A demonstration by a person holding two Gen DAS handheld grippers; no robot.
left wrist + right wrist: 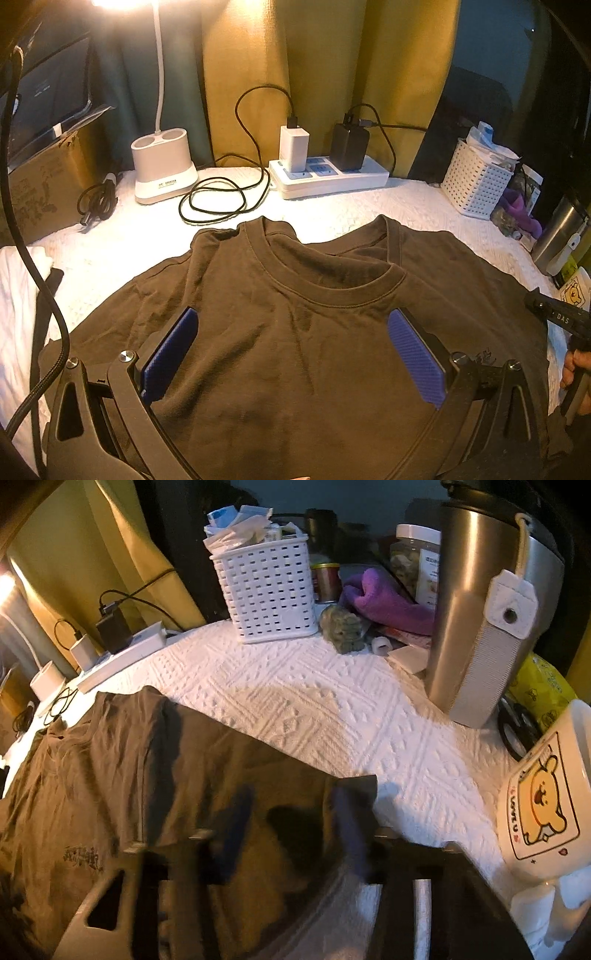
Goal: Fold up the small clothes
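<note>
Your brown T-shirt (280,332) lies spread front-up on the white textured worktop (314,709), its collar (325,269) turned toward the power strip (328,177), which gives you both sleeves and the hem to work from. Your left claw (291,354) hangs over the chest just below the collar with its blue pads (170,358) set wide apart and nothing between them, most likely waiting to pin or pick up the middle while the other side does the work. Your right claw (291,830) sits at the shirt's edge on the side away from the power strip, where the sleeve (351,786) meets bare worktop; it is blurred, but its pads stand much closer together with brown cloth in the gap, so it looks to be pinching the sleeve edge, though you cannot be sure the grip is firm. That hold suits drawing the sleeve inward across the chest. Mind the steel flask (480,609) and the bear mug (543,794) close beside that claw.
</note>
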